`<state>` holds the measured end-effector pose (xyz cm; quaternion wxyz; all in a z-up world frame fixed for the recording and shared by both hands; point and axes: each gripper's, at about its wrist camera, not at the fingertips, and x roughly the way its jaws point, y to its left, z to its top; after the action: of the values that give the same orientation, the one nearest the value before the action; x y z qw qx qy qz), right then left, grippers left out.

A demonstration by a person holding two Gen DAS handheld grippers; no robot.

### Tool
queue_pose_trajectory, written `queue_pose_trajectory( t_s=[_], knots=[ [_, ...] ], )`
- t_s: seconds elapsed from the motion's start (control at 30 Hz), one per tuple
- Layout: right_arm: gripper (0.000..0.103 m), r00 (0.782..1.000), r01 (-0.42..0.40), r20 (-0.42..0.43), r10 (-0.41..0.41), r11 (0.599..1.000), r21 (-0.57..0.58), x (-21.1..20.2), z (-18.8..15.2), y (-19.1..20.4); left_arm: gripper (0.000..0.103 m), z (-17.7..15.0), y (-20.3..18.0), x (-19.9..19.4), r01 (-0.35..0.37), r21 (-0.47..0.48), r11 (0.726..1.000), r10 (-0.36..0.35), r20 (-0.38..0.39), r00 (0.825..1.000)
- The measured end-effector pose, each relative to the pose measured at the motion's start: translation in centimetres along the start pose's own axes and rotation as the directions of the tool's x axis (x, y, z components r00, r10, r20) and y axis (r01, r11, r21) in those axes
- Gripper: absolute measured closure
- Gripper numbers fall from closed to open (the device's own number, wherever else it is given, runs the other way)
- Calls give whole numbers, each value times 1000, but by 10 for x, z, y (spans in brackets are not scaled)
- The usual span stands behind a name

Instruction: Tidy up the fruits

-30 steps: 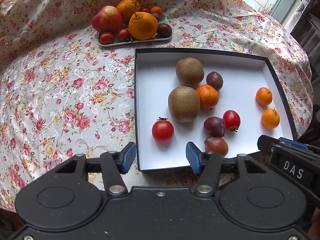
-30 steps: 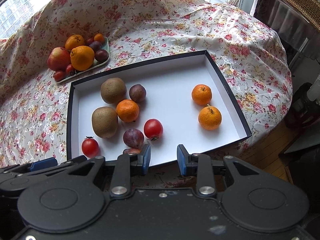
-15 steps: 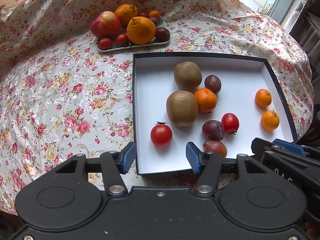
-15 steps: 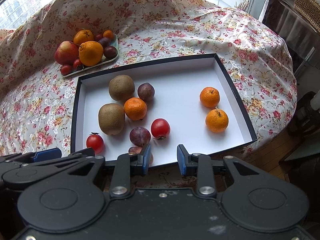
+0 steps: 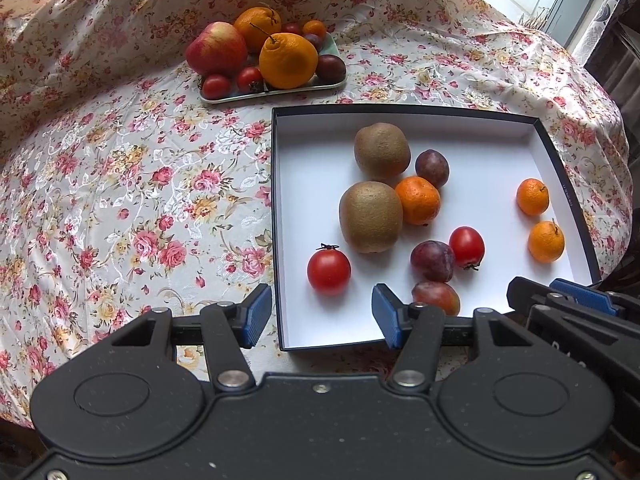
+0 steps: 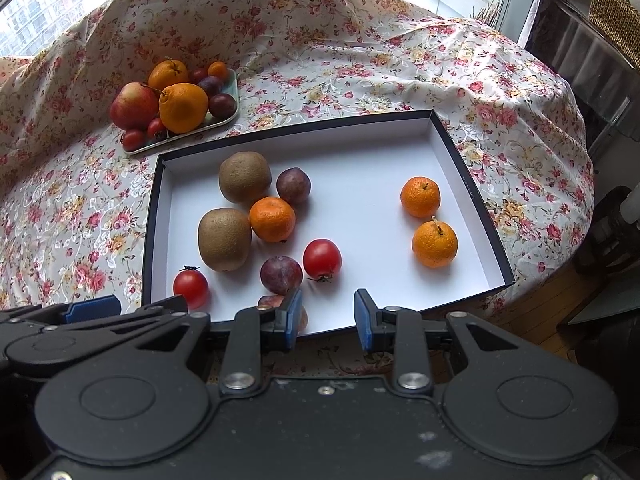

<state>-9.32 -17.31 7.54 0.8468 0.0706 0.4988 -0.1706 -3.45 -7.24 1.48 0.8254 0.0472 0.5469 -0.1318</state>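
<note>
Left wrist view, gripper: the left gripper (image 5: pixel 318 318) hangs above the near left corner of the box (image 5: pixel 560 152), jaws apart with nothing between them; the right gripper (image 5: pixel 576 300) shows at the right edge, its jaws not readable from here
Left wrist view, box contents: two kiwis (image 5: pixel 371 216), three small oranges, one beside the kiwis (image 5: pixel 418 200) and two near the right wall, three plums (image 5: pixel 432 261), two tomatoes (image 5: pixel 329 271)
Left wrist view, plate: the plate (image 5: pixel 276 91) sits beyond the box on the floral cloth (image 5: pixel 120 184), piled with an apple (image 5: pixel 216 48), two large oranges, tomatoes, plums and one small orange
Right wrist view, gripper: the right gripper (image 6: pixel 329 316) is poised over the near edge of the box (image 6: pixel 472 184), jaws apart and empty; the nearest plum (image 6: pixel 267 301) lies partly hidden behind its left finger, untouched as far as I can tell
Right wrist view, grouping: the oranges at the right (image 6: pixel 435 243) lie just beside each other, well apart from the mixed cluster at the left, where kiwis, an orange, plums and a tomato mingle
Progress, judged: roughly midway; ten fruits are in the box, but only the orange pair looks sorted
Left to do, judged: the plate load is unmoved, and the left cluster needs separating by kind
</note>
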Motion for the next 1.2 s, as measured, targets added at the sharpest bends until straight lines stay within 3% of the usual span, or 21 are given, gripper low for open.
queue_pose_trajectory(
  t_s=[1.2],
  knots=[
    [71, 1000, 2, 1, -2, 1000, 7, 1, 0, -2, 42, 0, -1, -2, -24, 21, 999, 24, 22, 999]
  ],
)
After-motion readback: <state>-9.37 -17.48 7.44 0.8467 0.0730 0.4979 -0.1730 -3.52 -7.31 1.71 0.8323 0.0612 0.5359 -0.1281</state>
